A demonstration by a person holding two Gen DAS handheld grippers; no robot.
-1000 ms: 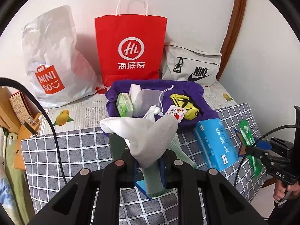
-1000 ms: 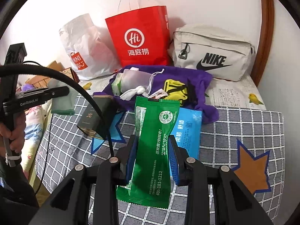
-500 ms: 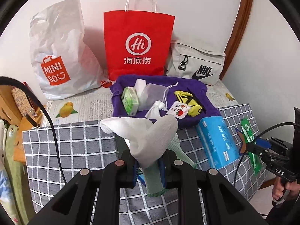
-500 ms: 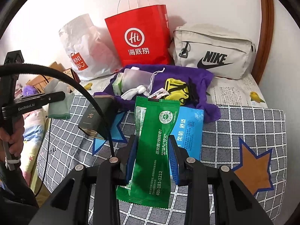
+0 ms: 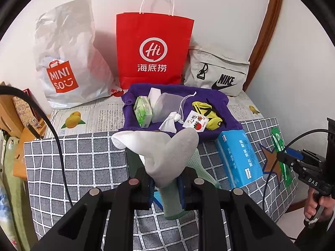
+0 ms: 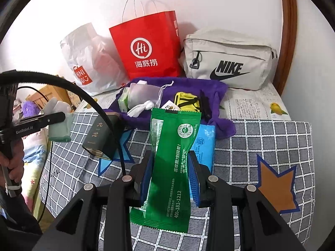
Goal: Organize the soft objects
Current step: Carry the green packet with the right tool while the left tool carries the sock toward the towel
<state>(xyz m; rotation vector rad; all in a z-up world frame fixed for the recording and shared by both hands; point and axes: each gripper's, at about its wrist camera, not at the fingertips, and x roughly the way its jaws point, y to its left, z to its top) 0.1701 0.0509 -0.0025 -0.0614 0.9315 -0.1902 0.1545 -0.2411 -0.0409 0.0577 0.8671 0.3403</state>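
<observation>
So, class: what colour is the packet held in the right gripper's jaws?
Green with white print; the packet shows best in the right wrist view.

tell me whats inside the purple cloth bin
Visible in the purple cloth bin: a green tissue pack, a drawstring pouch, a yellow item and a tagged white bundle. Anything beneath them is hidden.

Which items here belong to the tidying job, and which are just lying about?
In the job: socks in left gripper; green packet in right gripper; purple cloth bin; blue tissue pack.
Lying about: red paper bag; Miniso bag; Nike pouch; dark box.
</observation>
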